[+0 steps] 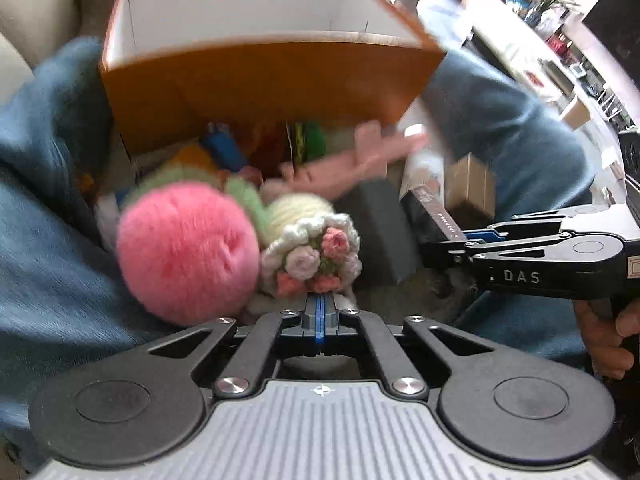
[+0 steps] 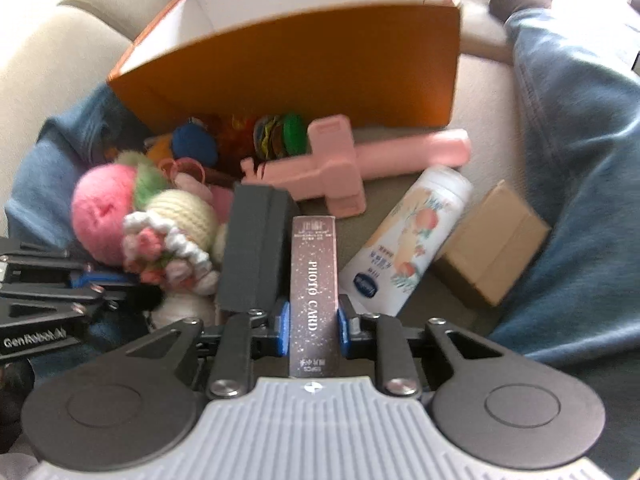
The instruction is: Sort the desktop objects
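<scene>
1. Right tongs [image 2: 313, 330] are clenched on a dark box printed "PHOTO CARD" [image 2: 314, 280], which stands between the blue pads and points away from the camera.
2. Left tongs [image 1: 320, 316] have their fingers pressed together at the lower edge of a crocheted flower bouquet [image 1: 316, 256]; I cannot tell if some yarn is caught between them.
3. Just beside the bouquet lies a pink fluffy ball [image 1: 186, 254], touching it, with a cream knitted piece [image 2: 184, 216] behind.
4. A dark grey block [image 2: 252, 248] stands just left of the card box.
5. To the right, a white bottle with a peach picture [image 2: 408, 240] lies tilted, and a brown carton [image 2: 496, 240] is near it.
6. Further back, a pink plastic holder [image 2: 344, 164] lies across the sofa cushion [image 2: 480, 92].
7. Behind it are small colourful things, blurred.
8. Farthest, an orange box [image 2: 304, 64] with a white inside stands open.
9. Blue jeans [image 2: 580, 160] are on both sides.
</scene>
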`<state>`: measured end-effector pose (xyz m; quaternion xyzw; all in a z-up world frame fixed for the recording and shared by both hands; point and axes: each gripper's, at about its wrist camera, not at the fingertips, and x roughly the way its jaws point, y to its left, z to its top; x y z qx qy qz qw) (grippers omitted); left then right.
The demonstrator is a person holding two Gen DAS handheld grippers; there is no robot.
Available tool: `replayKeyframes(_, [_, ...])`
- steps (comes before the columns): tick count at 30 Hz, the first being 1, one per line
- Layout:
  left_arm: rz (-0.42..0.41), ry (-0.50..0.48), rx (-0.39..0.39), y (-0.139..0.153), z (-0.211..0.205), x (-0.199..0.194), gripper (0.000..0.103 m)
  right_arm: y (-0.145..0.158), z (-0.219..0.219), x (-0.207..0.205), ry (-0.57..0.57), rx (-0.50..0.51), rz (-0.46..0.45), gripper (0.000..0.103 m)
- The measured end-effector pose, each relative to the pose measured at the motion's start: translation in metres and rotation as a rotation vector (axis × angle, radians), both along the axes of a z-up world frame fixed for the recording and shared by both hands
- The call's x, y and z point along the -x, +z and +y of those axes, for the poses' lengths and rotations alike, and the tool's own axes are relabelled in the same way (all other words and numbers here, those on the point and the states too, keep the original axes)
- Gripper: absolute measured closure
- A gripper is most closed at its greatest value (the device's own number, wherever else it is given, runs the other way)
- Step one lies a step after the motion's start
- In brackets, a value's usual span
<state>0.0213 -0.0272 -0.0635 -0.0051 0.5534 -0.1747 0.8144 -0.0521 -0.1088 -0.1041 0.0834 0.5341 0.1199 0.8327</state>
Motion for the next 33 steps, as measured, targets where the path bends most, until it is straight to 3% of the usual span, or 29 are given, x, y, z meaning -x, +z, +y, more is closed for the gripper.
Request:
replayKeyframes(2, [-0.020, 0.001, -0.016, 0.005, 0.000, -0.001, 0.103, 0.011, -0.004, 0.004, -0.006, 0.010, -0.033, 0.079])
replayKeyframes(6, [0.055, 0.000, -0.021, -0.005, -0.001, -0.003, 0.100, 0.007, -0.009, 0.001, -0.017, 0.005, -0.015, 0.079])
replayKeyframes(7, [0.074, 0.004, -0.018, -0.008, 0.000, -0.002, 0.090, 0.003, -0.008, 0.000, -0.017, -0.005, -0.003, 0.079])
replayKeyframes(8, [0.088, 0.013, -0.009, -0.011, 0.001, -0.003, 0.073, 0.001, -0.008, 0.000, -0.016, -0.015, 0.008, 0.079])
replayKeyframes(11, [0.071, 0.034, 0.006, -0.010, 0.003, -0.002, 0.053, -0.005, -0.005, -0.001, -0.012, -0.023, 0.021, 0.079])
replayKeyframes(14, [-0.076, -0.023, -0.083, 0.017, -0.008, 0.017, 0.053, 0.000, -0.008, 0.002, -0.019, -0.011, 0.001, 0.079])
replayKeyframes(17, [-0.173, -0.107, -0.051, 0.035, -0.016, 0.022, 0.053, 0.007, -0.013, 0.001, -0.033, -0.013, -0.023, 0.079])
replayKeyframes(21, [-0.068, -0.117, 0.109, 0.025, -0.026, -0.004, 0.053, 0.010, -0.015, -0.001, -0.038, -0.025, -0.040, 0.079])
replayKeyframes(27, [0.025, -0.031, 0.047, -0.005, -0.045, -0.041, 0.053, 0.010, -0.023, 0.002, -0.058, -0.024, -0.041, 0.079])
replayKeyframes(33, [0.061, -0.037, -0.070, -0.019, -0.066, -0.047, 0.053, 0.006, -0.036, -0.001, -0.111, -0.037, -0.039, 0.079])
